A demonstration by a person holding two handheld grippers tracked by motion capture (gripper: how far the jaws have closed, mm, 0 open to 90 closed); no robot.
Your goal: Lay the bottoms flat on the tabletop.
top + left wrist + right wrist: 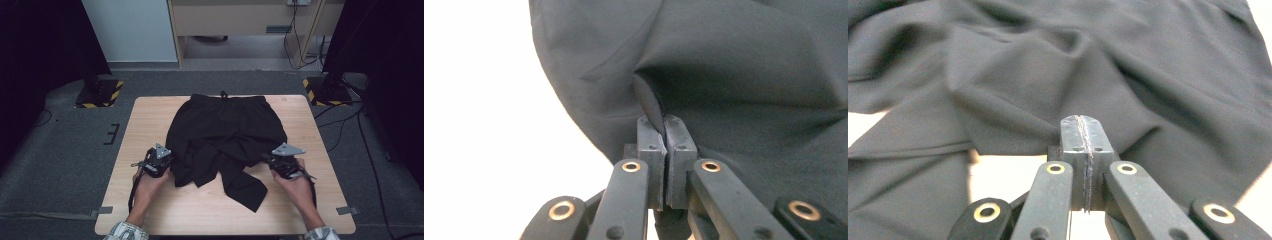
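Lying across the middle of the wooden table (310, 200) is a pair of black shorts (227, 125), its waistband close to the far edge and its crumpled legs reaching toward the near side. Bare wood runs down both sides of the cloth and along the front, where one leg ends short of the near edge. The left gripper (168, 162) sits at the left hem, and in the left gripper view its jaws are clamped on a small pinch of the black fabric (724, 80). The right gripper (267, 159) rests at the right hem with its jaws pressed together; in the right gripper view the cloth (1048, 75) lies just beyond the tips, and I cannot tell whether any is caught between them. Both hands (150, 182) hold the grippers from behind.
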